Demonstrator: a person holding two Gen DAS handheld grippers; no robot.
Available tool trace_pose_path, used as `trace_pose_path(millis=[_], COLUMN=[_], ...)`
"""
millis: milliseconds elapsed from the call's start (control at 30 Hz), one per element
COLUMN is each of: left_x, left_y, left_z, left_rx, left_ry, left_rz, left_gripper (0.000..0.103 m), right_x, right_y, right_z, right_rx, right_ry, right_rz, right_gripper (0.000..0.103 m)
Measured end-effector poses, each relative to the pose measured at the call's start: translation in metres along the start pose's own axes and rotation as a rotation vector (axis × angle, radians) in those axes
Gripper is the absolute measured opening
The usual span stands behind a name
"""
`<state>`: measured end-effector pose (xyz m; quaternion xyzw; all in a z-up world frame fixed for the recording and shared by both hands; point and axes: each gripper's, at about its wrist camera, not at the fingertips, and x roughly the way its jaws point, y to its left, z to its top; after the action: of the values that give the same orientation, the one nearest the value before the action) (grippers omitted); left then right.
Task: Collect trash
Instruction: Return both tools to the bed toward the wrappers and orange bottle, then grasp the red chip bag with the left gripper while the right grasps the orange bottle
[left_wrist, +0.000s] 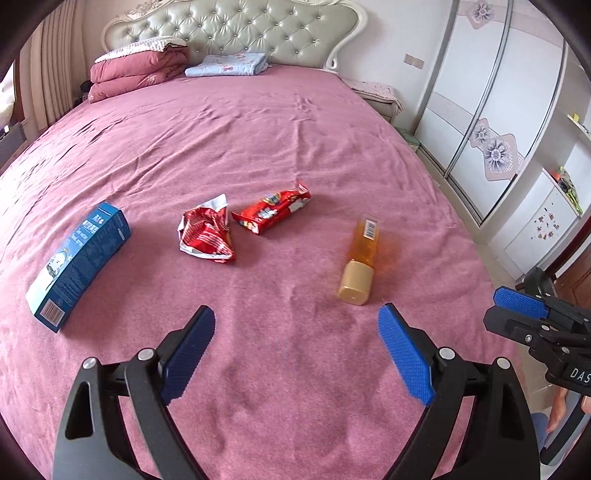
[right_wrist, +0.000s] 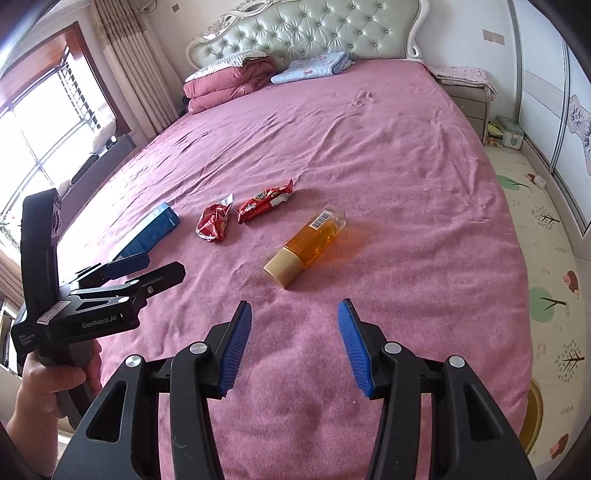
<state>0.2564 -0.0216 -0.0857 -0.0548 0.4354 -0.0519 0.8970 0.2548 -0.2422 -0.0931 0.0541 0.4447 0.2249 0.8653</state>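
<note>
Four pieces of trash lie on the bed (left_wrist: 295, 122), all in its foot half, none collected so far as the views show; no bin or bag is in view in either picture.

Item 1: blue box (left_wrist: 79, 264), lying flat, nearest the window-side edge of the bed; untouched.
Item 2: crumpled wrapper (left_wrist: 207, 236), red and silver, torn open, toward the middle of the bed; just beside item 3 but apart from it.
Item 3: red packet (left_wrist: 273, 212), long, lying flat, a little further toward the headboard than the wrapper.
Item 4: bottle (left_wrist: 360, 260), amber with a cream cap, lying on its side, cap toward the foot of the bed, on the wardrobe side of the row; well apart from the packet.

Left gripper (left_wrist: 296, 323): jaws wide, holding nothing, above bare bedspread near the foot edge; the bottle's cap is just beyond its right jaw.
Right gripper (right_wrist: 294, 317): jaws wide, holding nothing, also near the foot edge; the bottle lies straight ahead of it and is the nearest item.

Progress, by judgement: at the start; four pickups left, and a place to put them not yet seen; the bottle looks the likeliest first pick for the right gripper.
</note>
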Motion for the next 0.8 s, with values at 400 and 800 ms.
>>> trace_pose_path(millis=[400,800], left_x=[0.063,0.112], left_y=[0.069,0.090], left_z=[0.025,0.038], left_rx=[-0.132,-0.157], left_ry=[0.044,0.076], left_rz=[0.047,0.097], left_gripper=[0.090,0.090], right_x=[0.088,0.141], right_y=[0.006,-0.004], right_z=[0.031,0.049], right_rx=[0.085,0.154], right_ry=[0.062,0.114], right_rz=[-0.053,-0.121], right_gripper=[0.055,0.057])
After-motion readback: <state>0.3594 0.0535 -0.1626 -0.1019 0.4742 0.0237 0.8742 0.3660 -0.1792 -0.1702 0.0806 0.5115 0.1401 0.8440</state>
